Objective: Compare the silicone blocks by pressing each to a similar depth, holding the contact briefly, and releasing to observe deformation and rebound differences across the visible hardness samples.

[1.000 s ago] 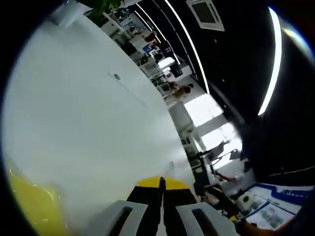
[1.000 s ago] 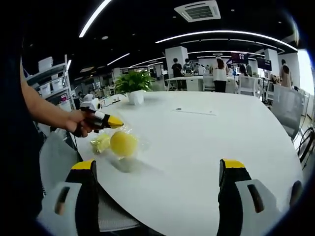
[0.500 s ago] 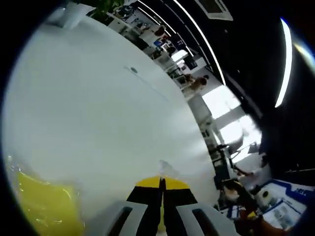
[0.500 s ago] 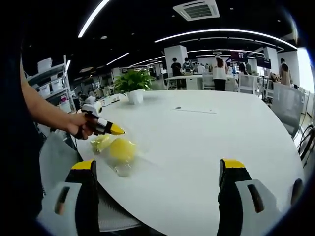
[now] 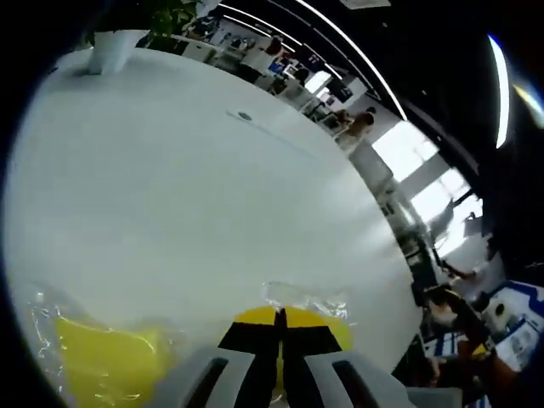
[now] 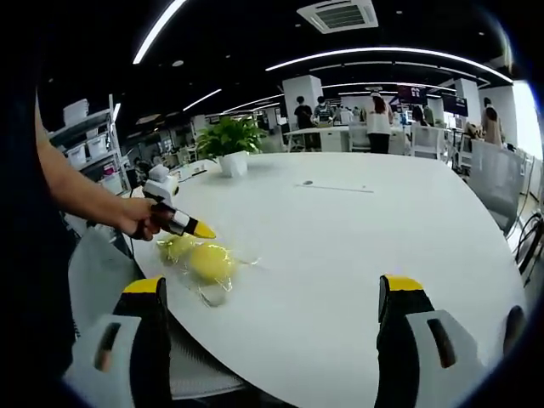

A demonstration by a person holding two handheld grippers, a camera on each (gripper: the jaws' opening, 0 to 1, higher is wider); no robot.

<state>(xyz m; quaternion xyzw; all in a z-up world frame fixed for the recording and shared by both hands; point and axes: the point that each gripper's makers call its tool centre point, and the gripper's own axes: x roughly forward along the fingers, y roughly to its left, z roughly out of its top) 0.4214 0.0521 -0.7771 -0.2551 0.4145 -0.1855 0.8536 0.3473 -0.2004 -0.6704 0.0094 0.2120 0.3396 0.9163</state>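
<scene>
A large white table takes up most of both views, with an open office behind it where several people stand at desks. A potted plant sits on the far part of the table in the right gripper view, and the same plant appears at the top left of the left gripper view. A person's bare forearm reaches in from the left of the right gripper view, and the hand holds the left gripper, whose yellow tip points down toward the table just above the wrapped samples. In the left gripper view that gripper's own jaws stand pressed together, with only a thin dark seam between the yellow-capped tips and nothing visible between them. The right gripper has its jaws set wide apart, one at each lower side of its view, with bare table between them and no contact with any object. The silicone blocks lie near the table's near-left edge as two yellow lumps inside crinkled clear plastic wrap, one rounder and brighter, one paler beside it. In the left gripper view one yellow block shows at lower left under the wrap, and another yellow patch lies just behind the closed tips; whether the tips touch it cannot be told.
</scene>
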